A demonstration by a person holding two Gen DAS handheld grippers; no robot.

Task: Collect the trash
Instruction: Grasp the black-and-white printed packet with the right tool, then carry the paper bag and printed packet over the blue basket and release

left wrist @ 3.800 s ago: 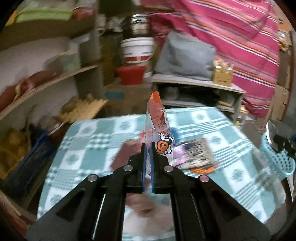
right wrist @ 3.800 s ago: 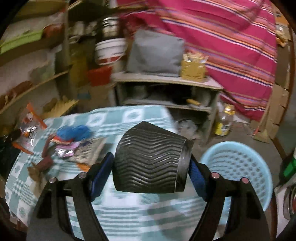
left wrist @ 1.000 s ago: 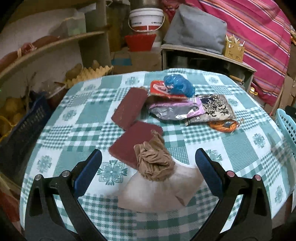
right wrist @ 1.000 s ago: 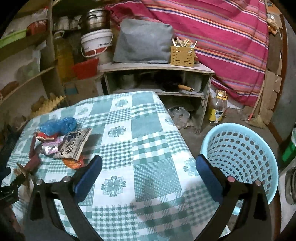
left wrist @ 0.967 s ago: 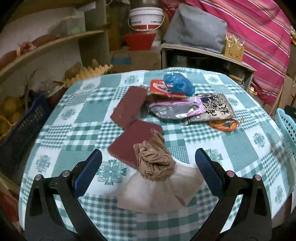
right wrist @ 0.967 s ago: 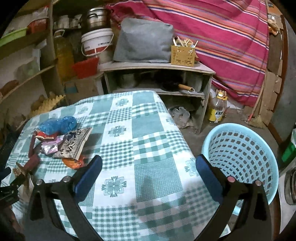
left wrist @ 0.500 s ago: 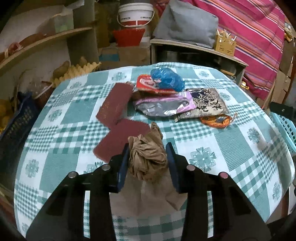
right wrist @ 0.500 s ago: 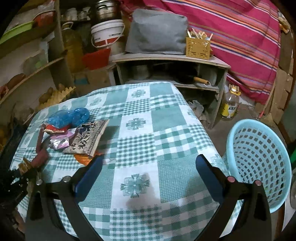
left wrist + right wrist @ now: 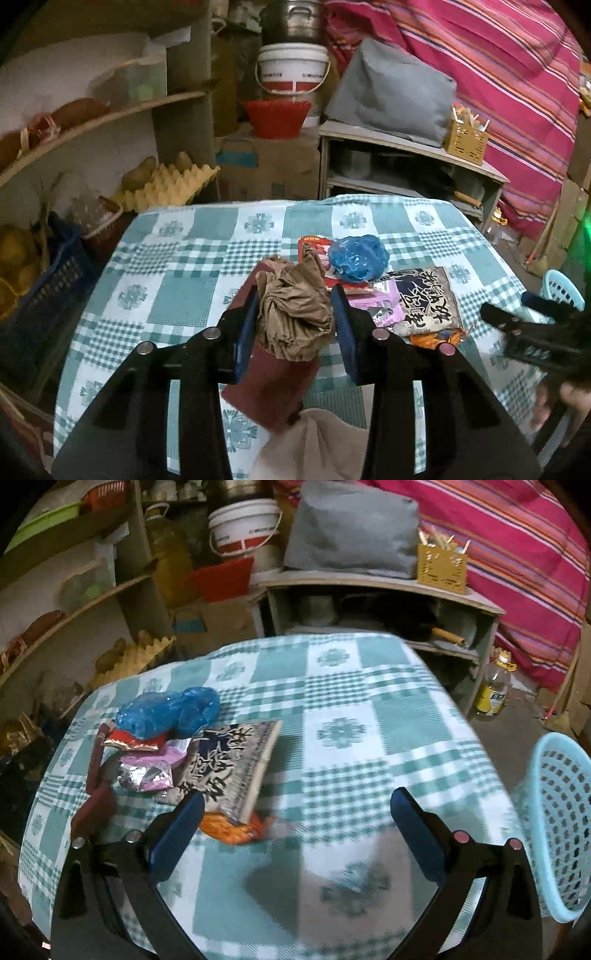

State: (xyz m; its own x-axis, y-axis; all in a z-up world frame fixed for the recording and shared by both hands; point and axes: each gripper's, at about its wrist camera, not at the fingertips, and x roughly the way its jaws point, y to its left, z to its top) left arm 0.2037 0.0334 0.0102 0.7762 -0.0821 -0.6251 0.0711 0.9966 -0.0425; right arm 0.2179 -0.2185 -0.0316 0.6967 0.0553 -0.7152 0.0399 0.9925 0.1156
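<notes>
My left gripper [image 9: 295,299] is shut on a crumpled brown wad [image 9: 291,317] and holds it above the checked tablecloth [image 9: 184,295]. Under it lie two maroon flat pieces [image 9: 269,384]. Beyond sit a blue plastic bag [image 9: 358,256], a red wrapper [image 9: 314,245], a pink foil wrapper [image 9: 376,306] and a black-and-white printed packet [image 9: 428,299]. My right gripper [image 9: 298,799] stands open over the cloth, its left finger next to the printed packet [image 9: 232,764] and an orange wrapper [image 9: 232,829]. The light blue basket [image 9: 561,823] stands off the table's right side.
Wooden shelves [image 9: 110,110] and a dark crate [image 9: 44,280] stand to the left of the table. A low shelf unit [image 9: 369,587] with a grey cushion is behind it, with a bottle [image 9: 493,690] on the floor. A pale cloth [image 9: 314,443] lies at the near edge.
The left jaws closed on the brown wad and lifted it off the cloth. The right gripper swung left from the basket toward the pile of wrappers.
</notes>
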